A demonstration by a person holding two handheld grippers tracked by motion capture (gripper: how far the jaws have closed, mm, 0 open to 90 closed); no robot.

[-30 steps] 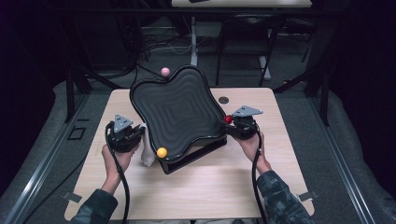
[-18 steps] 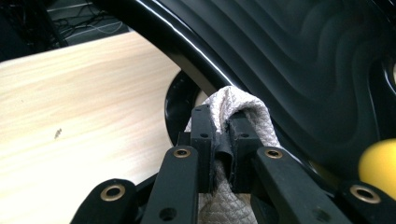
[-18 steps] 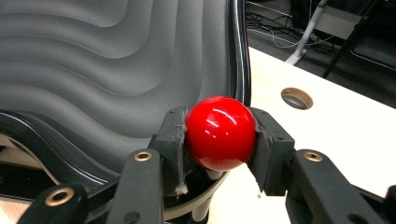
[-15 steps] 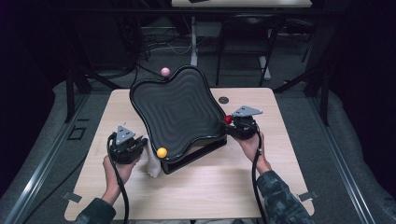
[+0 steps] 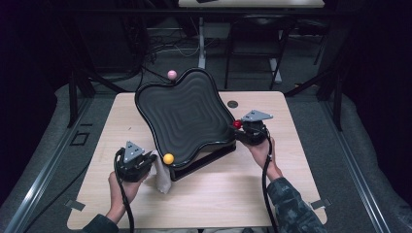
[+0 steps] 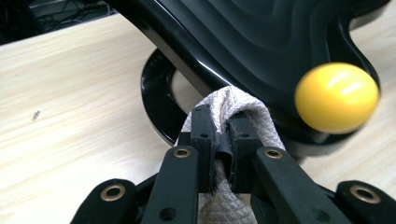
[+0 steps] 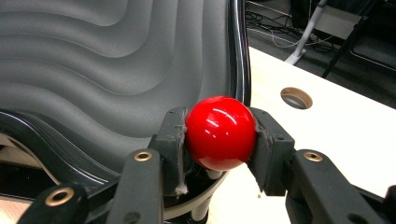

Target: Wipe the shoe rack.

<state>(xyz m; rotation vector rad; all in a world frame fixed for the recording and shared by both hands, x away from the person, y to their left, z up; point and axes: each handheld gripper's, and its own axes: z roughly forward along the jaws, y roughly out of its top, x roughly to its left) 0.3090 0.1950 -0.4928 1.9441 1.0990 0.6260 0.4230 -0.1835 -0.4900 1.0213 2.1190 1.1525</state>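
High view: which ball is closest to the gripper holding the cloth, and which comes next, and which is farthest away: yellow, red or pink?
From the left gripper, shut on the cloth:
1. Yellow ball, right beside it at the tray's near edge.
2. Red ball, across the tray, clamped in the right gripper.
3. Pink ball, at the tray's far edge.
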